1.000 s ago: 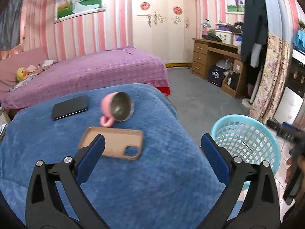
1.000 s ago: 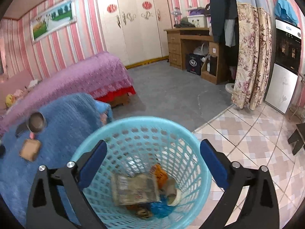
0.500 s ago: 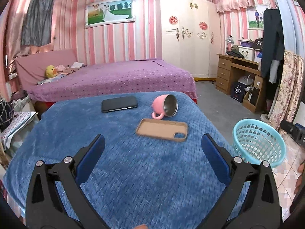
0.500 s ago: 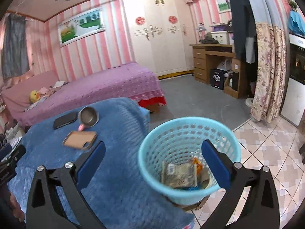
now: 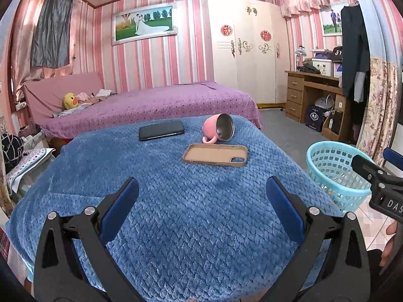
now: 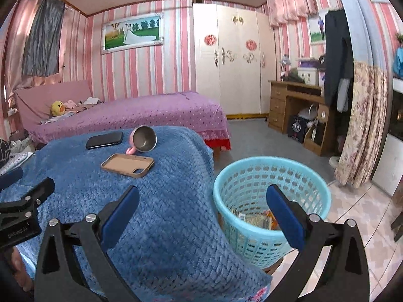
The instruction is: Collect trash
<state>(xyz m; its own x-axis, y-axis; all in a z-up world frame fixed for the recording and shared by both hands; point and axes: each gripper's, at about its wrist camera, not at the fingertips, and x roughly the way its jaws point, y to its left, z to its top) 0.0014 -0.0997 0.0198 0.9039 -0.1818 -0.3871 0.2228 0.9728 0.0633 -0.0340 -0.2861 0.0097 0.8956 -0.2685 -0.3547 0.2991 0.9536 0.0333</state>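
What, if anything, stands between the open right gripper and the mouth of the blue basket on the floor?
Nothing visible does. The right gripper is open and empty, and the basket stands just ahead of it beside the blue blanket, its mouth uncovered with wrappers at the bottom.

— What is different now?
— The right gripper (image 6: 202, 210) has pulled back from above the basket (image 6: 272, 176) toward the blue blanket (image 6: 161, 201).
— And the left gripper (image 5: 201, 202)?
— It has also backed away from the phone case (image 5: 215, 154).
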